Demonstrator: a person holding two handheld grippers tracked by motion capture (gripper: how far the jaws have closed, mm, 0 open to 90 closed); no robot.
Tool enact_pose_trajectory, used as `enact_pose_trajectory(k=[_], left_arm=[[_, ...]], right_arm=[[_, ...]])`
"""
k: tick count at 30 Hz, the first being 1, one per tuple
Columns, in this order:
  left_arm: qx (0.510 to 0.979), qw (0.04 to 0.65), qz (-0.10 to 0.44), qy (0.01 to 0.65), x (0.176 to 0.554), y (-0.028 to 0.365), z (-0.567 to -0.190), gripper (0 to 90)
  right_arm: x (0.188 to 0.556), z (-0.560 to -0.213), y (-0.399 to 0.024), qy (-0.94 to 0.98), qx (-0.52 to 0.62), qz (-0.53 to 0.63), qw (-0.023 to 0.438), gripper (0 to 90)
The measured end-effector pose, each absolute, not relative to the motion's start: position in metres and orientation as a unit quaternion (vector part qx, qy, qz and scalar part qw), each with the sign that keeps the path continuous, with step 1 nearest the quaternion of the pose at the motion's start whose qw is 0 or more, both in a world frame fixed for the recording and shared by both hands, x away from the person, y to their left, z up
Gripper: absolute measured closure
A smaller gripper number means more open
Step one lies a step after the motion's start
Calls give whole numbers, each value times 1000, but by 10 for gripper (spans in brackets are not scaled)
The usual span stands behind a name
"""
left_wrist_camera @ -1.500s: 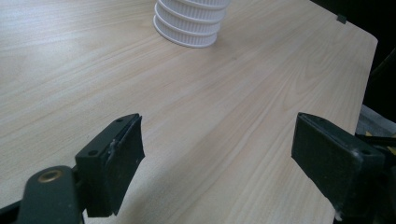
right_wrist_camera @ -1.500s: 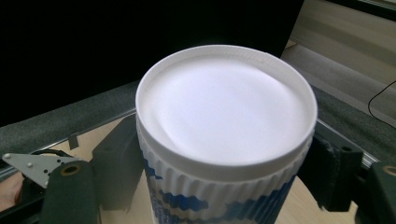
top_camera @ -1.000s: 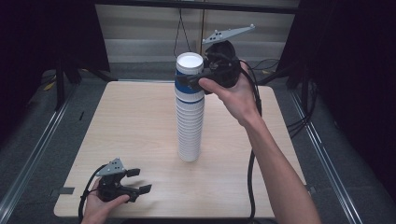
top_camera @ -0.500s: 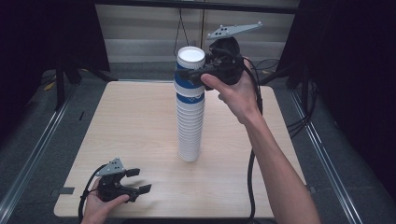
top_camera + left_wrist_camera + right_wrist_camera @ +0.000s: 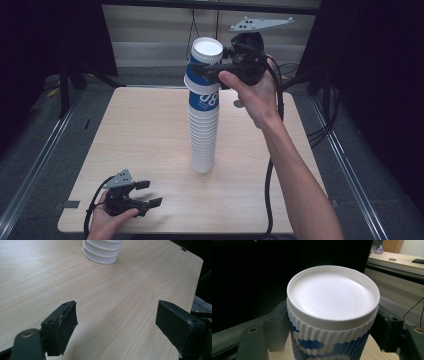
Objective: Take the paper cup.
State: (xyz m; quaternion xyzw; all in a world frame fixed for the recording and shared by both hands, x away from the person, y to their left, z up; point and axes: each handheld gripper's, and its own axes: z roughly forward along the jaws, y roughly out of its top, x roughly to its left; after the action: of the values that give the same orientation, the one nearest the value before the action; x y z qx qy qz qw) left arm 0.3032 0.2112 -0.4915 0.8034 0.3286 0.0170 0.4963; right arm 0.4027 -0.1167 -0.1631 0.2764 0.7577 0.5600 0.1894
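The topmost cup, an upturned white-and-blue ribbed paper cup [image 5: 204, 70], was seen at the head of a tall stack of white ribbed paper cups [image 5: 202, 137] that stood near the middle of the pale wooden table [image 5: 125, 130]. This cup was clasped on both sides by the right claw [image 5: 207, 71], whose black jaws were clenched against its ribbed wall just below the rim, as shown in the right gripper view [image 5: 332, 322]. The jaws had just been closing a little, with the cup between them. The cup was judged to be seated on the stack or barely lifted; which of the two could not be told. The removal of the top cup was therefore taken to be at its start: the grip was made, while the lifting clear and the setting down were yet to be done.

The cup's flat base [image 5: 334, 293], turned upward, was smooth, matt white and ringed by a thin raised lip. Its wall was finely corrugated and printed with blue cloud-like patches. The stack below was cylindrical, slightly tapered and banded by close rims [image 5: 101, 252].

Outward, at seven o'clock from the stack and near the table's edge, the left claw [image 5: 146, 193] was held low in a hand, its flat black pads [image 5: 66, 322] spread wide with nothing between them. The table's surface was smooth, with a light grain.
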Motion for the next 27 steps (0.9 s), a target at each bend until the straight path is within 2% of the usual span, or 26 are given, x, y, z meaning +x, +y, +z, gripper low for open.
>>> enact_pose_trajectory(k=[16, 27], left_arm=[[801, 499, 25, 330, 303, 212, -491, 181], [805, 494, 38, 328, 302, 211, -491, 182]], right_arm=[[394, -154, -138, 731, 285, 585, 203, 268], [381, -157, -170, 716, 302, 587, 228, 270]])
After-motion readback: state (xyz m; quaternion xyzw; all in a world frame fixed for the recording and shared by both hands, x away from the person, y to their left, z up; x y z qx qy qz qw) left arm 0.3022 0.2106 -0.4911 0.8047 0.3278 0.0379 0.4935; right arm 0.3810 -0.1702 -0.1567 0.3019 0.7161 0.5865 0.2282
